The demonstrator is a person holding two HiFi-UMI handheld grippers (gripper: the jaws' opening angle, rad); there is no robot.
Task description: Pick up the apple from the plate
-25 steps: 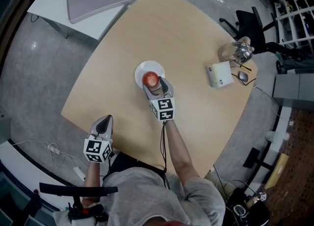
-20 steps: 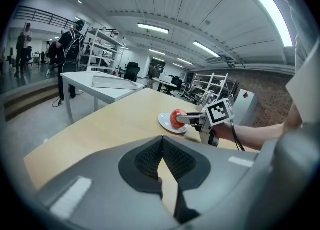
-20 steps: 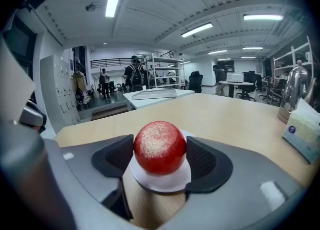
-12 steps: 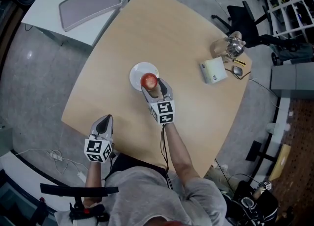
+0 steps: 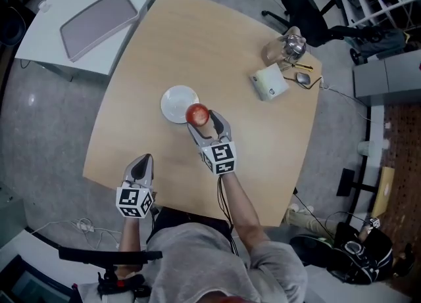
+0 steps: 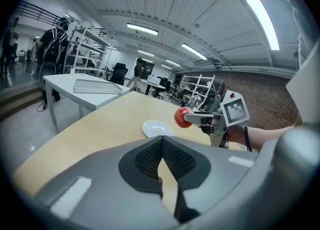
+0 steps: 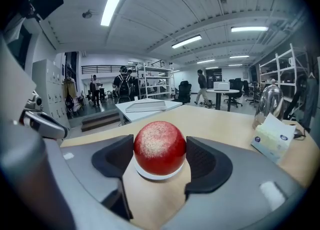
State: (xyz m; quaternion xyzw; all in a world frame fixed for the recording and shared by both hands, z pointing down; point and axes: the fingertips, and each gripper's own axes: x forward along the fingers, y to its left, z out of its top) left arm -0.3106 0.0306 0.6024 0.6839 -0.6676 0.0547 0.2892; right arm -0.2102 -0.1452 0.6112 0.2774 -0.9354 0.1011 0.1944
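A red apple (image 5: 197, 114) is clamped between the fingers of my right gripper (image 5: 201, 121), over the near right rim of the white plate (image 5: 176, 103). In the right gripper view the apple (image 7: 160, 146) fills the gap between the two dark pads, with the plate's white edge (image 7: 150, 175) showing under it. In the left gripper view the apple (image 6: 182, 117) hangs clear above the plate (image 6: 156, 128). My left gripper (image 5: 141, 162) hovers at the table's near left edge, its jaws (image 6: 161, 143) shut with nothing in them.
The round wooden table (image 5: 217, 39) carries a tissue box (image 5: 266, 85), a glass jug (image 5: 283, 46) and small items (image 5: 304, 79) at the far right. A white side table with a grey tray (image 5: 99, 16) stands far left. An office chair (image 5: 309, 22) stands beyond the table.
The right gripper has lifted the apple off the plate's middle and drawn it toward the near right rim. The left gripper has stayed put.
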